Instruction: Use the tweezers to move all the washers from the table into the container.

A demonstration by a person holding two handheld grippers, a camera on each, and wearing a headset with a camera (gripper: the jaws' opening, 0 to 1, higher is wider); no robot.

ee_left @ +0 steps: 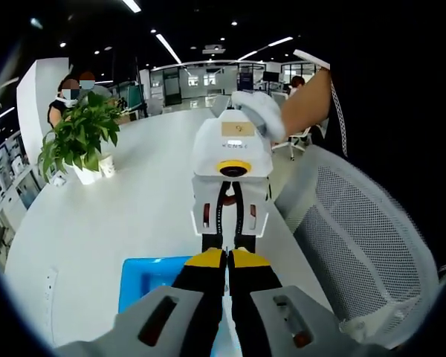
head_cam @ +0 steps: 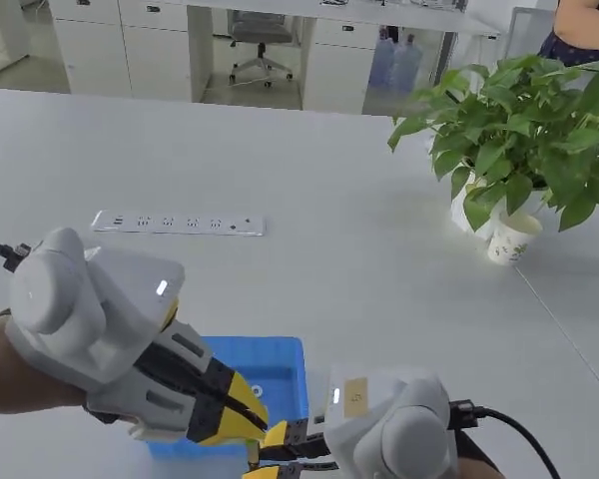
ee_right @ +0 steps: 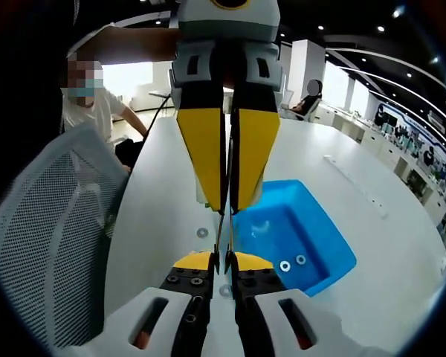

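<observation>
Blue rectangular plastic container (ee_right: 323,245) at 3 o'clock: two small steel washers (ee_right: 285,265) inside. One loose washer (ee_right: 202,233) on white table (ee_right: 156,216) at 11 o'clock, pending. Thin metal tweezers (ee_right: 224,230) pinched by left gripper (ee_right: 228,207) and right gripper (ee_right: 223,262).

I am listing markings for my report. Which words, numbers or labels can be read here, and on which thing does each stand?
Nothing reads with certainty.
The gold label on the right claw: one mark, too blurred to read.
The small print under it: too blurred.
Marks on the power strip: too small.
</observation>
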